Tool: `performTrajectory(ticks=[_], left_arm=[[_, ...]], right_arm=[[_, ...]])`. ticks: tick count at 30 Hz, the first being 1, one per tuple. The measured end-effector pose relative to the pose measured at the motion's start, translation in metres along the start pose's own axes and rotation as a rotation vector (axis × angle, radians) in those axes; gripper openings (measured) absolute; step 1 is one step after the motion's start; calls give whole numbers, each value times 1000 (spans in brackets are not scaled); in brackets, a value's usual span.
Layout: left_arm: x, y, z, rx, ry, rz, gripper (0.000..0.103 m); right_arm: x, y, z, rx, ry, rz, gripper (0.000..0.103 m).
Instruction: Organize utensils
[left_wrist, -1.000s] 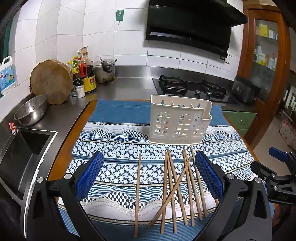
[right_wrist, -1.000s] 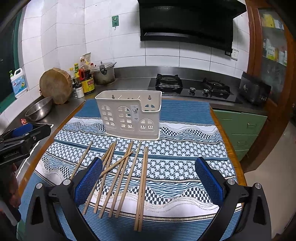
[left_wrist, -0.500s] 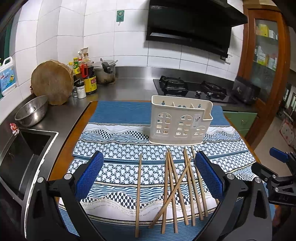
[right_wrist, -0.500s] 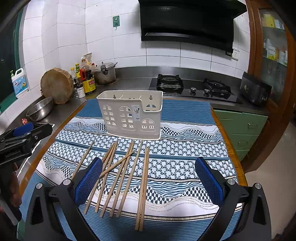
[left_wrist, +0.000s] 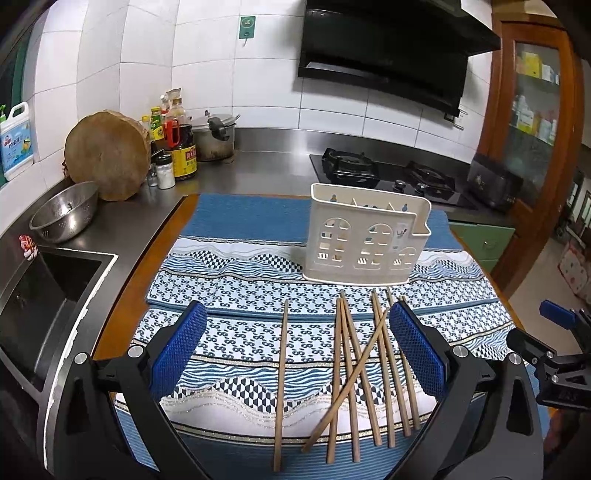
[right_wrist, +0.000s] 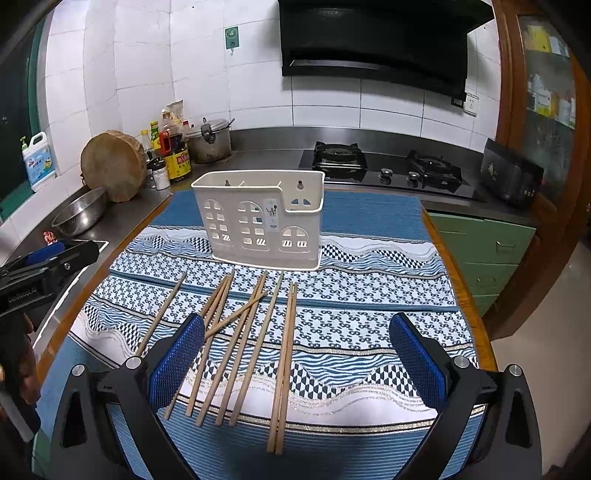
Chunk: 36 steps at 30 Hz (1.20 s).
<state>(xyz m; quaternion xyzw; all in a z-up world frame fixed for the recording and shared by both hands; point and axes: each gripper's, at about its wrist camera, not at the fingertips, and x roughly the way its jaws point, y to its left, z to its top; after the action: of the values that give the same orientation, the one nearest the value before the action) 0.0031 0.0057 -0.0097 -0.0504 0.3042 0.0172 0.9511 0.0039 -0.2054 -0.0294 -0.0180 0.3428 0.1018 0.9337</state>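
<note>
Several wooden chopsticks (left_wrist: 354, 373) lie loose on a blue patterned cloth (left_wrist: 229, 295), one crossing the others; they also show in the right wrist view (right_wrist: 243, 343). A white plastic utensil holder (left_wrist: 365, 243) stands upright behind them, also in the right wrist view (right_wrist: 262, 218). My left gripper (left_wrist: 297, 354) is open and empty, held above the near ends of the chopsticks. My right gripper (right_wrist: 295, 365) is open and empty, above the right-hand chopsticks.
A sink (left_wrist: 40, 291) lies left of the cloth, with a steel colander (left_wrist: 64, 212), a round wooden board (left_wrist: 107, 155), sauce bottles (left_wrist: 181, 147) and a pot (left_wrist: 216, 136) behind it. A gas stove (left_wrist: 384, 173) sits at the back.
Both grippers have drifted slightly forward and the view has shifted a little. Chopsticks and holder have not moved.
</note>
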Motion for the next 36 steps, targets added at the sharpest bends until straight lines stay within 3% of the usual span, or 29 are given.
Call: performTrajectory(ticks=[4,11,20,22,29,33,36], left_arm=[[3,2,-9,12,-5,-35,98],[17,2,-32,51,54,-91,98],[31,-5,-75,175,139,-153,95],[38,-7,-83,194,174,-185,82],[61,-6,-103,247,256,-245,54],[70,-2,-107,259,281,-261,43],[76,-2,-110,286,301,-279,32]], right_arm=[[3,-1,-6,-7,14,2,97],[12,0,-17,-18,47,5,97],[25,-1,-35,-17,98,14,96],[27,0,-39,-20,107,16,96],[37,2,-54,-19,151,22,95],[43,1,-61,-5,182,32,83],[47,0,-65,8,198,31,81]])
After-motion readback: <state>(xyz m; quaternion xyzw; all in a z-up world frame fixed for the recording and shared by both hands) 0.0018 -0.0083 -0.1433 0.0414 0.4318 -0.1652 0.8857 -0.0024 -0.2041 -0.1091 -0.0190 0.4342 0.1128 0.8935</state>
